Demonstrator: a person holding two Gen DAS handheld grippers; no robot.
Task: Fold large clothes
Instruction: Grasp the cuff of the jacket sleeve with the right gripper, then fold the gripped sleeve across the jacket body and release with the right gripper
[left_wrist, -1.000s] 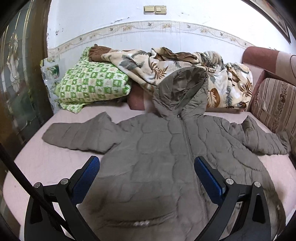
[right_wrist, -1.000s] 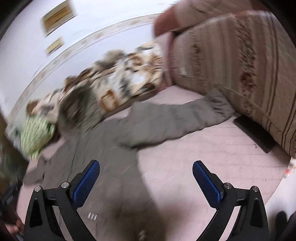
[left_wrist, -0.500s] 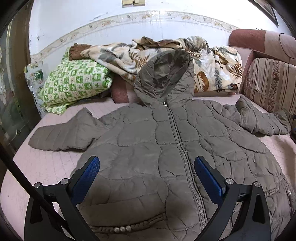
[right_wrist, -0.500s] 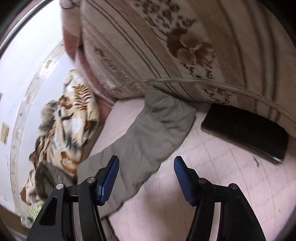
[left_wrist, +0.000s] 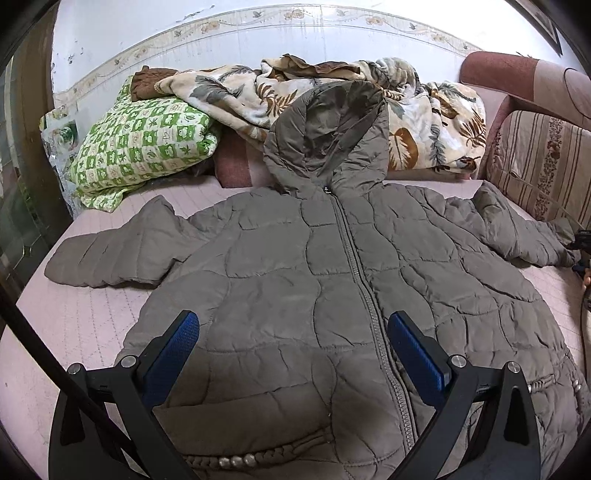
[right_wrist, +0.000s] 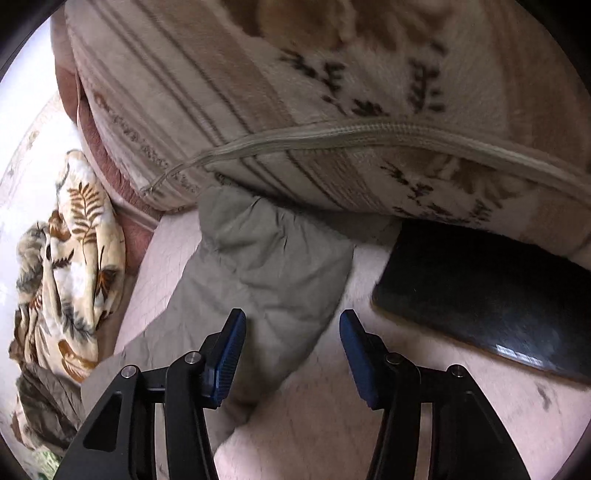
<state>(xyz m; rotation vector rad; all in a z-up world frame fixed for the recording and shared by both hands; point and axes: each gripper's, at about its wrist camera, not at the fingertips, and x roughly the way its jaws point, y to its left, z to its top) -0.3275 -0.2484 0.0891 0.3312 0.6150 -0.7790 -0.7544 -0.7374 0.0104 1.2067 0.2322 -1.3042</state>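
A large grey-brown quilted hooded jacket (left_wrist: 332, 280) is lying zipped and face up across a pale pink padded sofa seat (left_wrist: 85, 325), filling the middle of the left wrist view, spread flat probably so its sleeves can be folded in first. Its hood (left_wrist: 328, 136) is leaning up against a crumpled cream blanket with brown leaf prints (left_wrist: 424, 122) heaped along the back in the upper centre of the frame, and a green and white checked pillow (left_wrist: 144, 144) is sitting at the upper left. One sleeve is stretching out to the left of the frame, and the other, the far grey-brown sleeve (left_wrist: 524, 236), is reaching to the right edge, where its cuff is meeting a beige striped floral cushion (left_wrist: 546, 170). In the right wrist view that same sleeve end (right_wrist: 273, 273) is lying in the centre of the frame with its cuff tucked against the underside of the cushion, and a flat black rectangular object (right_wrist: 487, 291), too dark to identify, is resting just beside it at the right. The right gripper (right_wrist: 291, 343) is pointing down at this sleeve with its blue-padded jaws half spread; they have just been closing, with the sleeve's edge lying between them but neither pad yet pressing on the cloth, seemingly lining up a pinch. The left gripper (left_wrist: 291, 350) is hanging over the lower front of the jacket at the bottom of its frame, jaws spread wide and holding nothing, likely waiting.
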